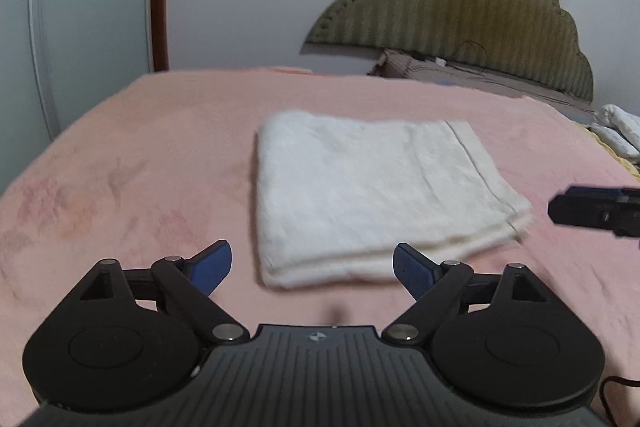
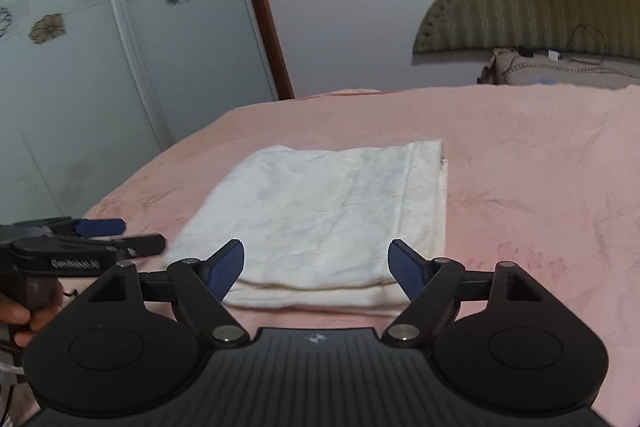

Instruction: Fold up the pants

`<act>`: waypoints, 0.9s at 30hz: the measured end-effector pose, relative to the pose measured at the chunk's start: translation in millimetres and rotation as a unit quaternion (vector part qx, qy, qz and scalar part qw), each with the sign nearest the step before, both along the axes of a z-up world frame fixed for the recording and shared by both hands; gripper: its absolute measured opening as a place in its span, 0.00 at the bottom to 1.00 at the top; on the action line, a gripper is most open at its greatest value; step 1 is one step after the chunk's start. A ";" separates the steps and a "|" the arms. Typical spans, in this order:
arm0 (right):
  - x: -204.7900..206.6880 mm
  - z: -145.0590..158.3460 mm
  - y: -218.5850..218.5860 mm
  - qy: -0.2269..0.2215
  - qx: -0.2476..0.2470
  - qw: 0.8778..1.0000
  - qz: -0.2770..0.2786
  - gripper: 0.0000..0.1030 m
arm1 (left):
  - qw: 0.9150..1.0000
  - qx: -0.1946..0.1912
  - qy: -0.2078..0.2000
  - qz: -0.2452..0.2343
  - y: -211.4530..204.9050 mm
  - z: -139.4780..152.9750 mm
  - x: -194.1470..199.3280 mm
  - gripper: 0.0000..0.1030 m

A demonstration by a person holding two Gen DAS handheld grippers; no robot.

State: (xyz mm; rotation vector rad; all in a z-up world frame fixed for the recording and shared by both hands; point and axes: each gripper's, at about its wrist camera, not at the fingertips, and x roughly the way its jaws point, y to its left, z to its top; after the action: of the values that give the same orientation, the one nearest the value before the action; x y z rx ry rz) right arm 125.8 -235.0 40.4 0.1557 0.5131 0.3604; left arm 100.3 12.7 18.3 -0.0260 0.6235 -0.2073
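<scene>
The white pants [image 1: 368, 195] lie folded into a thick rectangle on the pink bed cover [image 1: 140, 167]; they also show in the right wrist view [image 2: 320, 219]. My left gripper [image 1: 312, 267] is open and empty, held just short of the near folded edge. My right gripper [image 2: 316, 267] is open and empty, also just in front of the near edge. The right gripper's tip shows at the right edge of the left wrist view [image 1: 592, 213]. The left gripper shows at the left of the right wrist view [image 2: 96, 243], held by a hand.
An olive padded headboard [image 1: 460, 11] leans on the wall behind the bed. A patterned pillow [image 2: 560, 71] lies at the head. Other white cloth [image 1: 618, 131] sits at the far right. A glass door with flower stickers [image 2: 80, 27] stands left of the bed.
</scene>
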 end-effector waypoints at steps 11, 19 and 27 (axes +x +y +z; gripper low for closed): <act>-51.7 -14.1 31.0 0.012 0.015 0.999 -0.041 0.92 | 0.997 0.026 0.022 0.063 -15.8 -46.8 -14.8 0.90; -40.9 -40.5 52.9 0.060 -0.045 0.995 -0.071 0.92 | 0.998 0.015 0.018 0.060 -17.9 -41.0 -21.2 0.97; -44.1 -46.8 56.5 0.055 -0.077 0.993 -0.076 0.94 | 0.996 0.050 0.030 0.061 -29.3 -58.7 -21.8 1.00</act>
State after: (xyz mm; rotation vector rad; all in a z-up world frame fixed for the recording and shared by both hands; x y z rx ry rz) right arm 81.7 -178.4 -6.4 0.0646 0.6320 0.1629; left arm 78.6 -16.6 -40.4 0.0264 0.6892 -0.0564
